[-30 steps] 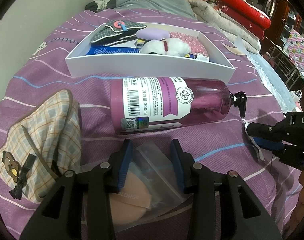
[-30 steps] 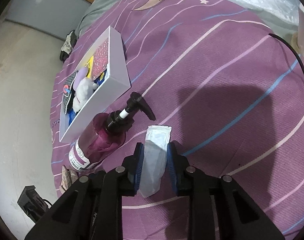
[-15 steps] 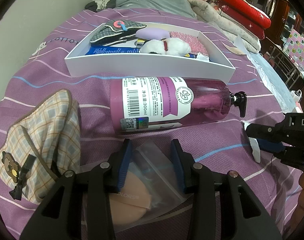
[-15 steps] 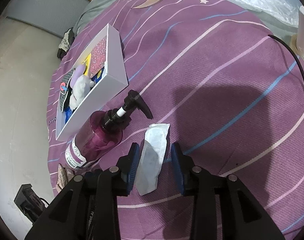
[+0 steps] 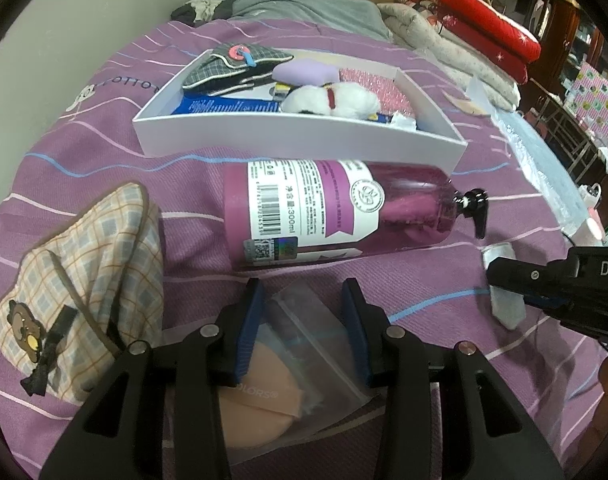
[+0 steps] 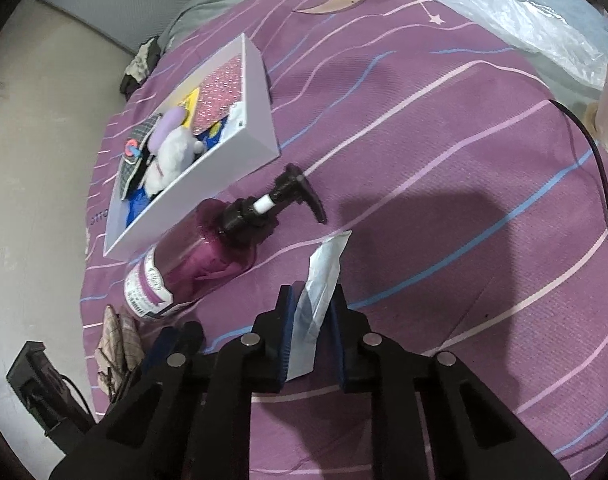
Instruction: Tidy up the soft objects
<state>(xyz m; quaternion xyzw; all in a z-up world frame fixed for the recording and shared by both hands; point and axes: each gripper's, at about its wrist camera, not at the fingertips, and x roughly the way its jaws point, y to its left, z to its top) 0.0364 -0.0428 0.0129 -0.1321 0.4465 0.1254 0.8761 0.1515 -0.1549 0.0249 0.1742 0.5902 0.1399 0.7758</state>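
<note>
White soft packet (image 6: 321,280) lies on the purple striped bedspread (image 6: 443,160), just right of the pump head of the purple pump bottle (image 6: 196,264). Right hand-held gripper (image 6: 311,328) straddles it; jaws closing, blue pads against the packet's sides, packet pinched up on edge between them.

Left hand-held gripper (image 5: 304,328) partly spread over a clear zip bag (image 5: 304,340) with a peach makeup sponge (image 5: 256,412) inside; bag sits between the pads, whether they press it cannot be told. Bag lies on the bed, near side of the bottle.

Plaid pouch with bear patch (image 5: 76,292) lies just left of that gripper, on the bed.

Bottle on its side, touching or nearly touching the front wall of the white box (image 5: 296,136). In the box: grey plaid pouch (image 5: 232,64), lilac pad (image 5: 304,72), white plush toy (image 5: 335,98), pink glitter piece (image 5: 375,84), blue package beneath.

Folded quilts (image 5: 463,40) past the bed's far right corner.
</note>
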